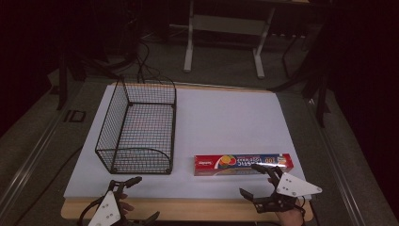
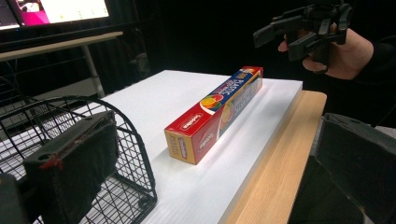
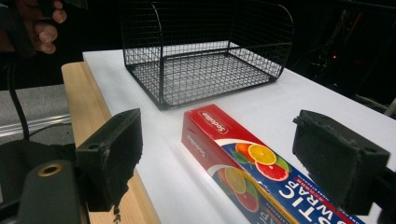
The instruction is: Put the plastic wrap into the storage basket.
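the right gripper [image 1: 256, 182] is hovering with jaws spread wide, the plastic wrap box [image 1: 243, 164] lying just ahead between them, untouched. the left gripper [image 1: 141, 197] is also gaping open, holding nothing, the wire basket [image 1: 136, 127] sitting just ahead.

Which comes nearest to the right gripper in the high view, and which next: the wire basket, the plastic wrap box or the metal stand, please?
1. Plastic wrap box, just beyond the right gripper.
2. Wire basket, on the board's left.
3. Metal stand, on the floor past the table.
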Action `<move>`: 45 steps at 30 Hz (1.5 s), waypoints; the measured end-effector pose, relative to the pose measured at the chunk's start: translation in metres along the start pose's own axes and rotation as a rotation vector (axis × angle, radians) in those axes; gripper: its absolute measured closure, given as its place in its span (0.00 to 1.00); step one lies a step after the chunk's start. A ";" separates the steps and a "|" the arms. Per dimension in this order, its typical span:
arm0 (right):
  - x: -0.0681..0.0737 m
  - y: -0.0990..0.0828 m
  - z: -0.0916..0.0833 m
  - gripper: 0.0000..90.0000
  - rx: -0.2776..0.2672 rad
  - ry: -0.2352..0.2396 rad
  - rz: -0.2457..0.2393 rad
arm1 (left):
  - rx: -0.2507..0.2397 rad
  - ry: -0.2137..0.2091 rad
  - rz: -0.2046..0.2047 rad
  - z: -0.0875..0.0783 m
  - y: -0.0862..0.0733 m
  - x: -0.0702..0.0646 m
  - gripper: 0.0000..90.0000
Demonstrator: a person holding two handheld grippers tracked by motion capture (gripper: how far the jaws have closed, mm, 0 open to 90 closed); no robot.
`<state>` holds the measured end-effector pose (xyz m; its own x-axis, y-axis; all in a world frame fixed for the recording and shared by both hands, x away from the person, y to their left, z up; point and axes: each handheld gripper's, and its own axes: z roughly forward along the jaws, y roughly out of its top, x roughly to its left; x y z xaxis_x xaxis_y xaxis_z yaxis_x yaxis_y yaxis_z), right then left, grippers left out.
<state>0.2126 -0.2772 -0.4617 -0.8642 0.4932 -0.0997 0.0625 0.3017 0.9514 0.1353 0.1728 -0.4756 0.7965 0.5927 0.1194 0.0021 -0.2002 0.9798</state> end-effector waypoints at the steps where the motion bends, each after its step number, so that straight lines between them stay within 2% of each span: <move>1: 0.000 0.000 0.000 0.17 0.000 0.001 0.000 | 0.000 -0.001 -0.001 0.000 0.000 0.000 0.00; 4: 0.000 0.000 0.000 0.17 0.004 0.003 0.007 | 0.001 -0.003 0.001 0.000 0.000 -0.001 0.00; 6: 0.002 0.000 0.000 0.18 0.010 -0.018 -0.004 | 0.004 -0.004 0.004 0.000 0.000 -0.001 0.00; 11: 0.002 0.001 0.000 0.18 0.015 0.010 0.000 | 0.009 -0.019 0.001 0.002 -0.001 0.000 0.00; 12: 0.002 0.003 0.003 0.17 0.045 0.039 0.007 | 0.009 -0.023 0.000 0.002 -0.001 0.000 0.00; 15: 0.002 0.003 0.006 0.15 0.077 0.039 0.001 | 0.009 -0.026 0.000 0.002 -0.001 -0.001 0.00; 16: -0.003 0.004 0.008 0.13 0.085 0.088 0.052 | 0.010 -0.029 0.000 0.002 -0.001 -0.001 0.00; 17: -0.003 0.004 0.008 0.13 0.085 0.088 0.052 | 0.011 -0.031 -0.001 0.002 -0.001 -0.001 0.00; 18: -0.010 0.004 0.009 0.13 0.078 0.153 0.109 | 0.009 -0.033 -0.002 0.002 -0.001 -0.001 0.00; 20: -0.013 0.005 0.009 0.13 0.085 0.161 0.115 | 0.006 -0.037 -0.006 0.002 -0.001 0.000 0.00; 21: -0.014 0.006 0.009 0.13 0.098 0.156 0.106 | 0.006 -0.039 -0.007 0.002 -0.001 0.000 0.00; 23: -0.014 0.007 0.008 0.13 0.145 0.101 0.067 | 0.005 -0.036 -0.005 0.002 -0.001 0.001 0.00; 25: -0.016 0.007 0.009 0.13 0.158 0.116 0.074 | 0.005 -0.037 -0.006 0.002 -0.001 0.001 0.00; 27: -0.022 0.008 0.011 0.13 0.216 0.127 0.072 | 0.006 -0.036 -0.003 0.002 -0.001 0.001 0.00; 30: -0.027 0.009 0.012 0.13 0.247 0.133 0.064 | 0.010 -0.038 -0.002 0.003 -0.001 0.000 0.00; 33: -0.032 0.013 0.013 0.13 0.265 0.102 0.014 | 0.011 -0.038 -0.001 0.004 -0.001 0.001 0.00; 34: -0.037 0.016 0.015 0.13 0.305 0.103 0.000 | 0.011 -0.038 -0.001 0.004 -0.001 0.001 0.00; 36: -0.038 0.017 0.016 0.13 0.321 0.115 0.000 | 0.012 -0.039 -0.003 0.004 -0.001 0.001 0.00; 38: -0.042 0.019 0.020 0.13 0.359 0.134 -0.010 | 0.011 -0.039 -0.003 0.004 -0.001 0.001 0.00; 40: -0.047 0.019 0.026 0.13 0.438 0.163 -0.031 | 0.011 -0.039 -0.003 0.004 -0.001 0.001 0.00; 41: -0.047 0.019 0.026 0.13 0.438 0.163 -0.031 | 0.011 -0.041 -0.004 0.004 -0.001 0.001 0.00; 43: -0.047 0.016 0.031 0.13 0.501 0.148 -0.101 | 0.012 -0.042 -0.004 0.004 -0.001 0.001 0.00; 45: -0.048 0.014 0.034 0.13 0.525 0.175 -0.109 | 0.011 -0.043 -0.003 0.004 -0.001 0.001 0.00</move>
<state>0.2720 -0.2689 -0.4536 -0.9468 0.3069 -0.0968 0.1694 0.7312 0.6608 0.1384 0.1709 -0.4771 0.8218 0.5592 0.1088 0.0115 -0.2073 0.9782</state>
